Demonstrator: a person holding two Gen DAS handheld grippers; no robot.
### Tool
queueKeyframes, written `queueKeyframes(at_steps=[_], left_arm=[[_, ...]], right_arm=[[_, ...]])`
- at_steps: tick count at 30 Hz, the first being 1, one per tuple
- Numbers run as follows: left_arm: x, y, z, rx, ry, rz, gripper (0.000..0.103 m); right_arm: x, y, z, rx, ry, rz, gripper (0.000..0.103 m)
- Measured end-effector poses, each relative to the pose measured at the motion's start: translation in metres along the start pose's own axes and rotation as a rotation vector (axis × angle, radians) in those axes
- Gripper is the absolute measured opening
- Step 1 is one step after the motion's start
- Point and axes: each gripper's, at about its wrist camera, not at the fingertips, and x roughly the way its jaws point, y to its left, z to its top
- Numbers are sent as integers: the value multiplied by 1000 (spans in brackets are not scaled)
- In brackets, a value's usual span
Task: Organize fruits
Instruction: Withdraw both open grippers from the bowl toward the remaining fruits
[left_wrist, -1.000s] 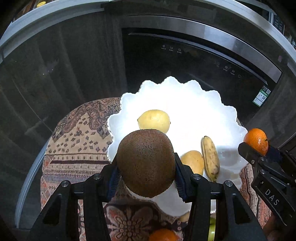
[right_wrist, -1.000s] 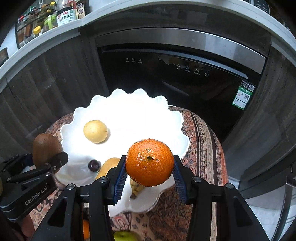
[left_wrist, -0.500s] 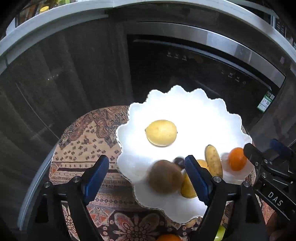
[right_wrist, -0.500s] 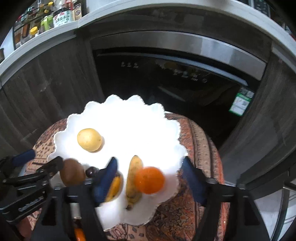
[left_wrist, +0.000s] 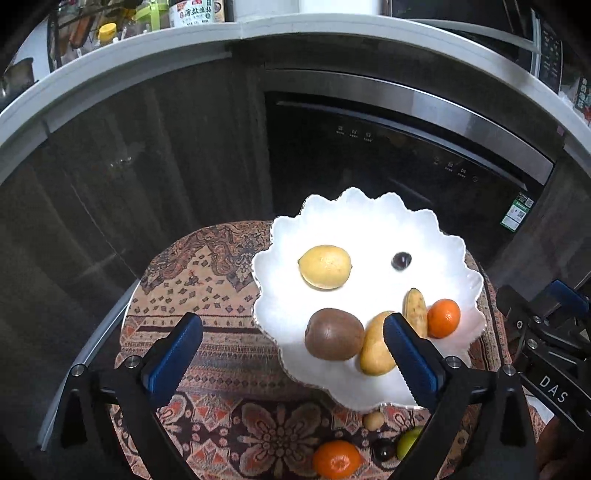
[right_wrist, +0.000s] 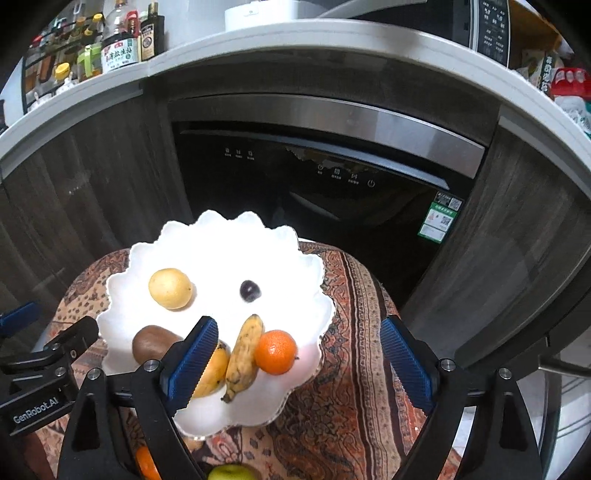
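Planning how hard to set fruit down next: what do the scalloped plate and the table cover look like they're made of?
The scalloped plate looks like glazed white ceramic or porcelain: bright, smooth, with a crisp wavy rim; hard plastic can't be ruled out. The table cover looks like woven fabric, matte, with a printed or woven floral and geometric pattern. Both claws are open and empty.

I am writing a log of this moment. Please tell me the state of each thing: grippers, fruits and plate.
left gripper: open, empty
right gripper: open, empty
kiwi: on plate, touching mango
mango: on plate, beside banana
banana: on plate, touching mandarin
mandarin on plate: released
lemon: on plate, apart
grape: on plate, blurred
white plate: holds six fruits
mandarin on cloth: not yet moved
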Motion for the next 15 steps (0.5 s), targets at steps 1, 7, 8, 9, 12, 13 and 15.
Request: queueKeyframes(at_steps=[1, 7, 8, 9, 12, 13, 15], left_arm=[[-5, 1, -2, -2, -5, 0, 100], [-27, 1, -8, -2, -28, 4, 100], [-30, 0, -10, -1, -32, 4, 100], [-33, 0, -11, 0, -34, 4, 100], [-40, -1, -15, -2, -41, 3, 100], [-42, -1, -16, -3, -42, 2, 100], [-46, -2, -19, -3, -44, 1, 100]], right_arm=[[-5, 0, -2, 0, -3, 2, 90], [-26, -2, -10, 4, -19, 10, 90], [-29, -2, -11, 6, -22, 11, 90], [-32, -3, -12, 8, -24, 12, 90], [-41, -6, -17, 12, -28, 16, 90], [-43, -6, -19, 13, -29, 17, 90], [-48, -7, -22, 14, -32, 19, 90]])
